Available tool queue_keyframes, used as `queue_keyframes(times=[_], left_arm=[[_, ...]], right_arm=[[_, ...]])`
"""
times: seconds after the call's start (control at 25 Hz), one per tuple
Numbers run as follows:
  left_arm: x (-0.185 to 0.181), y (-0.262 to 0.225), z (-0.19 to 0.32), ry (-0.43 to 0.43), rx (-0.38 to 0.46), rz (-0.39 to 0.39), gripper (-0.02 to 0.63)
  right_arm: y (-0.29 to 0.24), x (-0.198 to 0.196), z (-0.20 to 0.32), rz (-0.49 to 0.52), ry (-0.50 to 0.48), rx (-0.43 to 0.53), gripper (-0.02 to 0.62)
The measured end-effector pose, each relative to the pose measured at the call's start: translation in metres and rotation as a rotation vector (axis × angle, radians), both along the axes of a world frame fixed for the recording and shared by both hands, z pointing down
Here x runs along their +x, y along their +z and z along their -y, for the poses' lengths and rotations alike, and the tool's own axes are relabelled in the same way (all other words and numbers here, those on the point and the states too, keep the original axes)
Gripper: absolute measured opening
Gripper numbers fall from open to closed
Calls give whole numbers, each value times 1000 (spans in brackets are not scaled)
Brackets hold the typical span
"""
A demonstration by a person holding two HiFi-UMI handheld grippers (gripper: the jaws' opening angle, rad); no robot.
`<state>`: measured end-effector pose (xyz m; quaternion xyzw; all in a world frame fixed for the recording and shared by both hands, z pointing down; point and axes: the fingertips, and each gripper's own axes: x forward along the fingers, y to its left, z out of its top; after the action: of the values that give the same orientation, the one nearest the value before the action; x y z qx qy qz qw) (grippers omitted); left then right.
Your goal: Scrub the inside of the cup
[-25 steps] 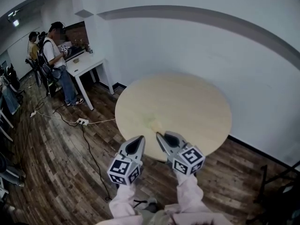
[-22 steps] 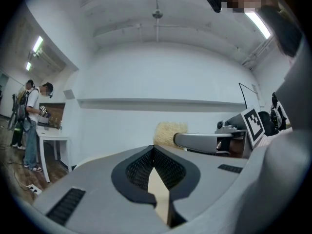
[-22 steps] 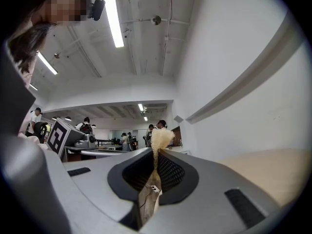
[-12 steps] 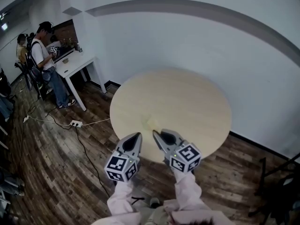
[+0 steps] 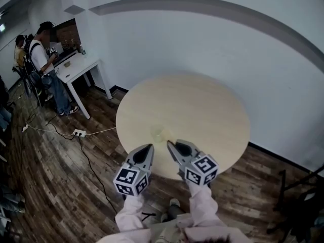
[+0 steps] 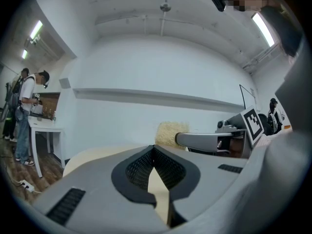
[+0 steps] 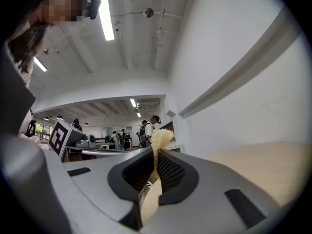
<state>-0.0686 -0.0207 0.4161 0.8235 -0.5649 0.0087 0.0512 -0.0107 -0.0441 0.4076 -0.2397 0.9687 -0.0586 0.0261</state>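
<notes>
No cup shows in any view. A pale round wooden table [image 5: 202, 105] stands against the white wall, with nothing on it that I can make out. My right gripper [image 5: 169, 144] hovers over its near edge, shut on a pale yellow fluffy sponge [image 7: 161, 137] that sticks out past the fingertips. That sponge [image 6: 169, 133] also appears in the left gripper view, at the tip of the right gripper. Beside it on the left, my left gripper [image 5: 150, 147] is shut with nothing between its jaws. Both point level toward the wall.
A white desk [image 5: 76, 67] stands at the far left with people [image 5: 45, 59] beside it. A power strip and cable [image 5: 78, 133] lie on the dark wood floor. A black stand [image 5: 296, 196] is at the right.
The view has shifted, so the table and desk sit further left in the picture. Both grippers stay side by side over the table's near edge, and the sponge stays pinched.
</notes>
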Motion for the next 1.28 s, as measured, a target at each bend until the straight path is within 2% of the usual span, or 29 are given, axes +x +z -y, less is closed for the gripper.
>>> queue_keyframes(times=[0.48,0.76,1.28], left_arm=[[-14,14,63,-37,-38,-7,-8],[-22,28,102,-73,-76,-12,-8],[-48,55,133,-146,-150,0,-8]], right_arm=[[9,-21,62,-62,-62,-11,29],[21,-30,105,-79,-100,-50,29],[44,-58,139,-133,-203,-100,29]])
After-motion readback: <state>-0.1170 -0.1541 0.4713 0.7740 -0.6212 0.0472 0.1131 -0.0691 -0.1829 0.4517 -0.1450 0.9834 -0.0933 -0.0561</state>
